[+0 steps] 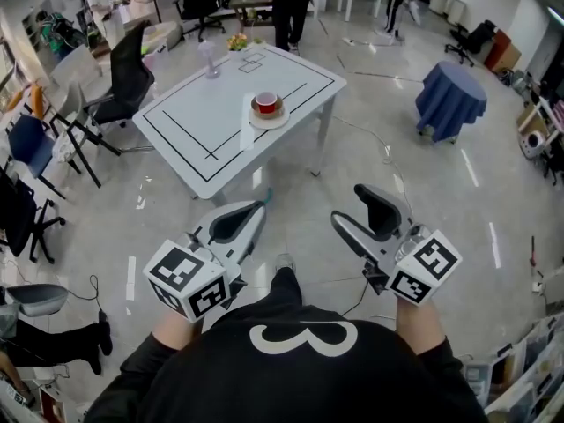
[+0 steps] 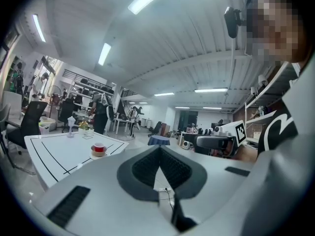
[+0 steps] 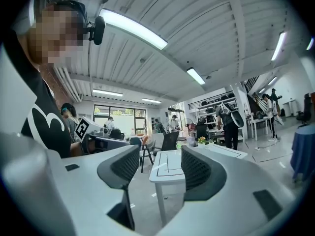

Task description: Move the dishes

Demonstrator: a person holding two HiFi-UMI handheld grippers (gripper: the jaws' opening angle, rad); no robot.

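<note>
A red cup (image 1: 266, 102) sits in a brown bowl on a white plate (image 1: 270, 120), near the right front edge of a white table (image 1: 203, 122) marked with black lines. The left gripper view shows the same cup (image 2: 99, 148) far off to the left on the table (image 2: 49, 154). Both grippers are held in front of the person's chest, well short of the table. My left gripper (image 1: 255, 211) (image 2: 160, 149) is shut with its pads meeting on nothing. My right gripper (image 1: 359, 208) (image 3: 158, 165) stands open and empty, and the table's end (image 3: 170, 170) shows through its gap.
A clear glass piece (image 1: 210, 61) and a small bunch of flowers (image 1: 236, 40) stand at the table's far side. Black office chairs (image 1: 123, 73) crowd the left. A blue-draped round table (image 1: 449, 95) is at the right. A person (image 1: 291, 3) stands beyond the table. Cables lie on the floor (image 1: 370, 139).
</note>
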